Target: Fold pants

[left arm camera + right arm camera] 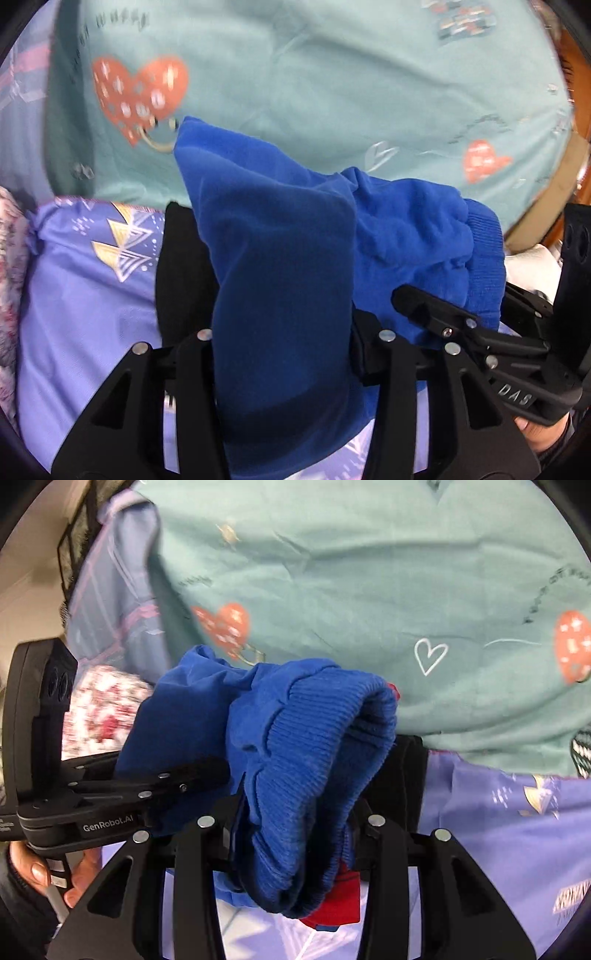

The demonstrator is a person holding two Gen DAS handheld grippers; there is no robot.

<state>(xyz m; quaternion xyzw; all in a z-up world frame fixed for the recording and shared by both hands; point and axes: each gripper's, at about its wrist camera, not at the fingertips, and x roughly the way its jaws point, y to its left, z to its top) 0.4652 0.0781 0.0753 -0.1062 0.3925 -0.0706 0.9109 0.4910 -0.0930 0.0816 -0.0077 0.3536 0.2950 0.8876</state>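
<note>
Both grippers clamped the bright blue knit pants [280,266] lifted above the mint heart-print bedsheet [332,85]. Left gripper [282,332] pinched smooth leg fabric; right gripper [291,819] gripped the ribbed waistband [317,716], near a lilac patterned pillow [85,280].

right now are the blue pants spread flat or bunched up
Bunched up and lifted. The blue pants hang gathered between the left tongs; their ribbed waistband is clamped in the right tongs above the bedsheet.
</note>
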